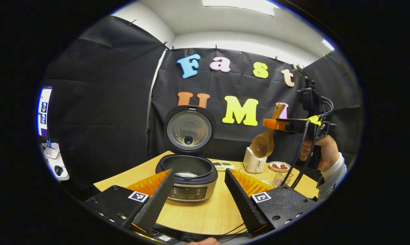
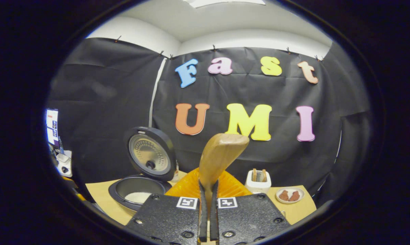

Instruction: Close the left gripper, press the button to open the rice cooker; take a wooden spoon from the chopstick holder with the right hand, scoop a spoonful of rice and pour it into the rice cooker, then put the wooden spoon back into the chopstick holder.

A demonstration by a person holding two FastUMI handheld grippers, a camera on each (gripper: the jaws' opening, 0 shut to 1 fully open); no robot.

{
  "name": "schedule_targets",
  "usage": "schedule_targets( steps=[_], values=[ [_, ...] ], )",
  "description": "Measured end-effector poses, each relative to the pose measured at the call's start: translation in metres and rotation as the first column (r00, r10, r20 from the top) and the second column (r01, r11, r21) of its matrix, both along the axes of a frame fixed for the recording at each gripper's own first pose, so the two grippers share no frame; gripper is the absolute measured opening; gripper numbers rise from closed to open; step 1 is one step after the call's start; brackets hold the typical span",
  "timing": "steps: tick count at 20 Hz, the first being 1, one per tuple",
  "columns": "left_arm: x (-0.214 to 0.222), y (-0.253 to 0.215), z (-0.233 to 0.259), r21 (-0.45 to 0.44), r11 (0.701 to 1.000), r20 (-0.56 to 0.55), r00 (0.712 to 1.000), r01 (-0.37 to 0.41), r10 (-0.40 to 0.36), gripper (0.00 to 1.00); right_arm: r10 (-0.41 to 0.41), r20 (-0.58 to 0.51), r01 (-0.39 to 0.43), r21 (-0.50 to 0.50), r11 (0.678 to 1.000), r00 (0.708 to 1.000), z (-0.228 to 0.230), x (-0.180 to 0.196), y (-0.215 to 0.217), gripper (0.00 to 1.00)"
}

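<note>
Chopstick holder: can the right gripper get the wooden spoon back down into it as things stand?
Probably yes. The right gripper is shut on the wooden spoon, whose bowl hangs just above the chopstick holder. Nothing lies between them, though utensils already standing in the holder leave less room.

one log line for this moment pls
black rice cooker: lid open | right gripper: shut on brown wooden spoon, held aloft | left gripper: open

Black cloth wall encloses the booth on three sides, pinned below a white ceiling. Ceiling light panel lit. Light wood-grain surface in front.
</note>
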State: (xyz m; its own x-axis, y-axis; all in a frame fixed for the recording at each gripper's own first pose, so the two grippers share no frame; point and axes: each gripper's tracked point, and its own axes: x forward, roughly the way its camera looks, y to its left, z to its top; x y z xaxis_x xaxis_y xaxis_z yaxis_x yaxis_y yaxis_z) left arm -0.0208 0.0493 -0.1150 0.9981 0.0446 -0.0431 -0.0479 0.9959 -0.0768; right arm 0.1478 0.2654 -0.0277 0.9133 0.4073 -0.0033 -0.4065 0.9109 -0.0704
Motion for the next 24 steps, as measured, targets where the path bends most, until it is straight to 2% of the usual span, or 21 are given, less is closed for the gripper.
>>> schedule_targets(
  steps=[2,3,4,8,12,18,24],
  values=[
    [0.007,-0.006,0.005,0.000,1.000,0.015,1.000,0.000,0.000,0.94,-0.032,-0.010,0.032,0.016,0.999,0.999,0.000,0.008,-0.030,0.08],
    [0.010,-0.010,0.005,0.000,1.000,0.018,1.000,0.006,-0.006,0.94,-0.044,-0.012,0.044,0.014,0.999,0.999,0.000,0.011,-0.045,0.14],
    [0.014,-0.014,0.007,0.000,1.000,0.023,1.000,0.009,-0.009,0.94,-0.063,-0.012,0.063,0.020,0.998,0.998,0.000,0.015,-0.060,0.10],
    [0.030,-0.027,0.009,0.013,1.000,0.033,0.999,0.017,-0.017,0.94,-0.141,-0.028,0.142,0.039,0.989,0.990,-0.009,0.035,-0.117,0.10],
    [0.043,-0.041,0.005,0.031,0.999,0.034,0.999,0.025,-0.026,0.95,-0.216,-0.075,0.220,0.055,0.974,0.974,-0.036,0.062,-0.167,0.12],
    [0.053,-0.060,0.001,0.036,0.998,0.028,0.998,0.047,-0.048,0.95,-0.262,-0.164,0.272,0.042,0.961,0.951,-0.090,0.095,-0.204,0.12],
    [0.060,-0.070,0.005,0.048,0.998,0.045,0.997,0.052,-0.054,0.95,-0.284,-0.219,0.302,0.051,0.952,0.933,-0.130,0.119,-0.220,0.14]
  ],
)
